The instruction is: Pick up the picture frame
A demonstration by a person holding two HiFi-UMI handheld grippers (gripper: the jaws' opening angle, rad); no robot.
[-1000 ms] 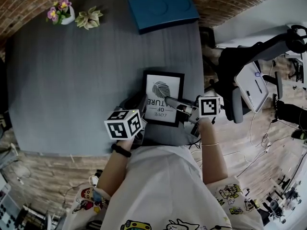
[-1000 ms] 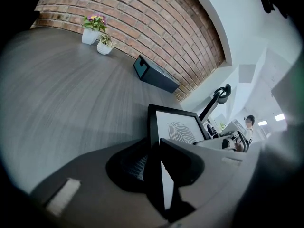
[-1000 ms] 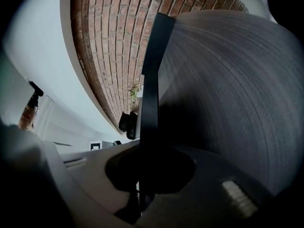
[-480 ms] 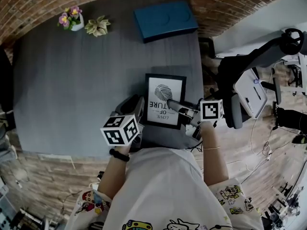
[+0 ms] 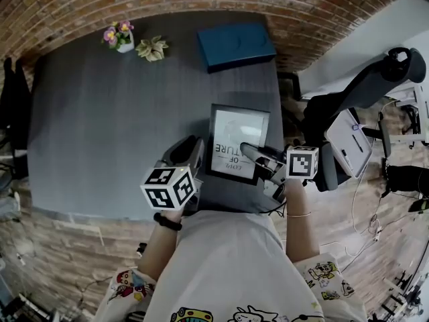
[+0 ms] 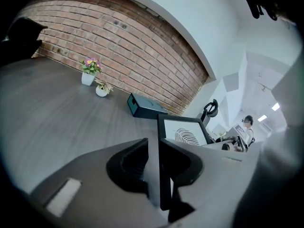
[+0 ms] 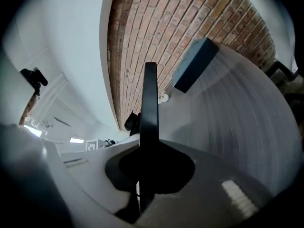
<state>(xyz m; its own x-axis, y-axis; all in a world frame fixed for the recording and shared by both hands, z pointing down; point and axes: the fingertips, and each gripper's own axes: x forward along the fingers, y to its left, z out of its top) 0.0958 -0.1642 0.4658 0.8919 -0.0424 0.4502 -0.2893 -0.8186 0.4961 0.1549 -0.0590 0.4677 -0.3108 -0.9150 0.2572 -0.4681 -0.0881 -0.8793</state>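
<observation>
Head view, lift step in hand: I have the picture frame [image 5: 238,143] spanning the gap between both sets of fingers, tilted and apparently clear of the grey table [image 5: 100,126]. Its left edge stands between the jaws of the left gripper [image 5: 194,151], which have just been closing further onto it, and its right edge is pinched in the clenched right gripper [image 5: 248,151] (seen edge-on in the right gripper view). Next, I judge, both hands must rise at one pace, grips firm, so the frame neither twists nor slips.
</observation>
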